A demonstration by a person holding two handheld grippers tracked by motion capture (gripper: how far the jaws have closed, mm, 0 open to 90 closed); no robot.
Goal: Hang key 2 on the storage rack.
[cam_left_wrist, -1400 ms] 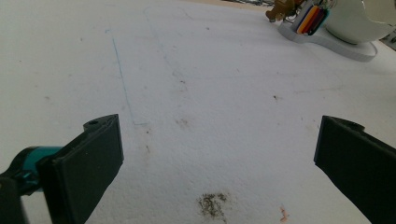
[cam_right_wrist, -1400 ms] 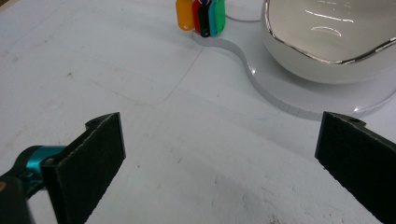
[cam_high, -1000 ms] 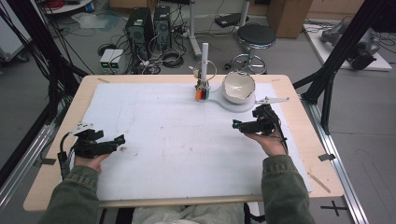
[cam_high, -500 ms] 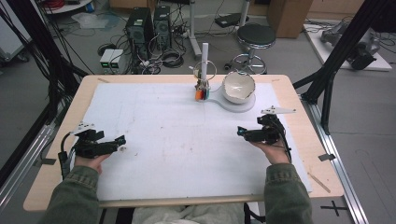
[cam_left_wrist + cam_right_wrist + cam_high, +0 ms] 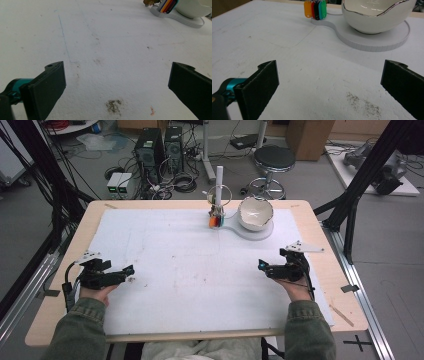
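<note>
The left claw [image 5: 131, 270] and the right claw [image 5: 261, 265] both stand wide apart and hold nothing, low over the white sheet [image 5: 190, 270] on the table [image 5: 320, 225]. Well beyond them stands the white bowl [image 5: 255, 213], with coloured tags [image 5: 215, 221] just beside it.

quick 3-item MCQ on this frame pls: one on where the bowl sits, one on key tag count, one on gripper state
1. Where is the white bowl?
A. on the grey base at the table's far edge
B. between the two grippers
C. in the left gripper

2. How many coloured key tags show in the right gripper view?
A. one
B. four
C. seven

3. The jaws of the right gripper are
A. shut on a tag
B. open, holding nothing
C. shut on the bowl's rim

Key: 1 A, the bowl rests on the grey base; 2 B, orange, red, black and green; 3 B, the jaws stand wide apart over bare sheet.
</note>
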